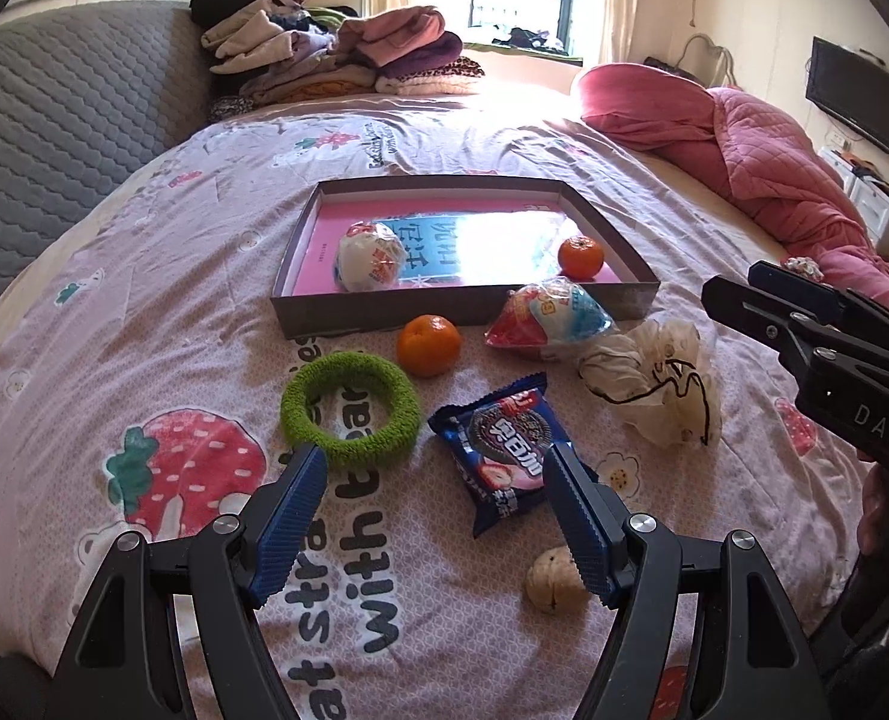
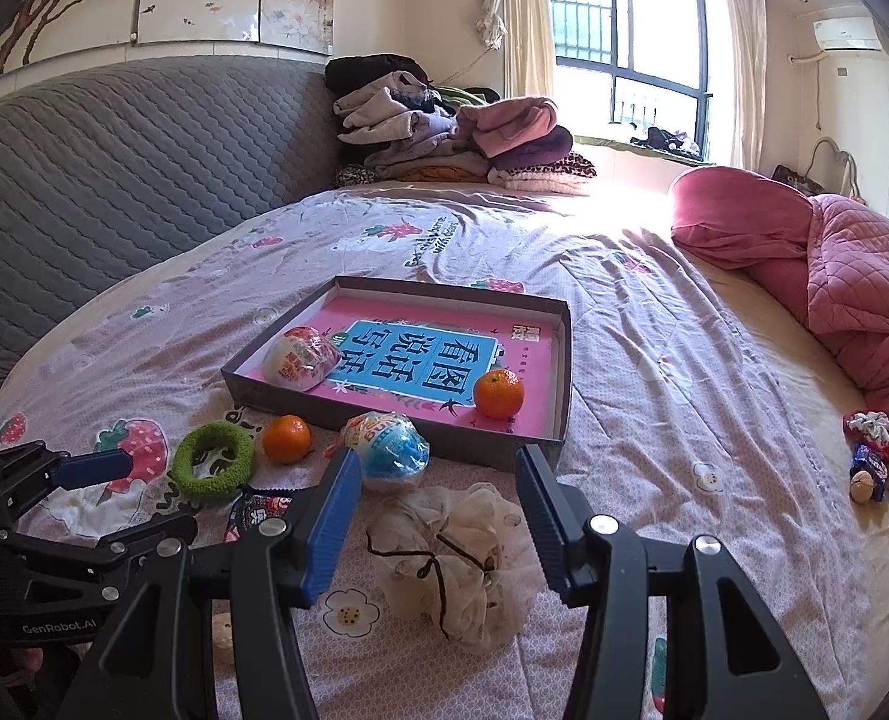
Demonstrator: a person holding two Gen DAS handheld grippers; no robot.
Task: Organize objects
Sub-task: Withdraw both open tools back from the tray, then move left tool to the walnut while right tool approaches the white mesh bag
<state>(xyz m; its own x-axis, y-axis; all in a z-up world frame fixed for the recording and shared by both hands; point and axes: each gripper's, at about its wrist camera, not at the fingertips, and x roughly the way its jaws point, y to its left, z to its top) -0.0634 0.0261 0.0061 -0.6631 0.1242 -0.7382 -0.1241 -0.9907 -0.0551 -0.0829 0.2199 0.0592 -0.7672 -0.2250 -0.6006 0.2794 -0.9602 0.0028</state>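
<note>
Daylight is pouring through the far window (image 2: 630, 54), glaring off the book cover (image 1: 474, 252) and far bedsheet (image 1: 504, 120); my fisheye edges are bending and darkening.

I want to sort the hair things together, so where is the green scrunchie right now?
The green scrunchie lies on the bedsheet outside the shallow box, near its front left corner, left of the loose tangerine.

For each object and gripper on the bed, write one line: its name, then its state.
Box: open, on the bed.
Wrapped white ball: inside box.
Far orange: inside box.
Near orange: outside box.
Green ring: flat, outside.
Cookie packet: sealed, outside.
Left gripper: open, empty.
Right gripper: open, empty.
</note>
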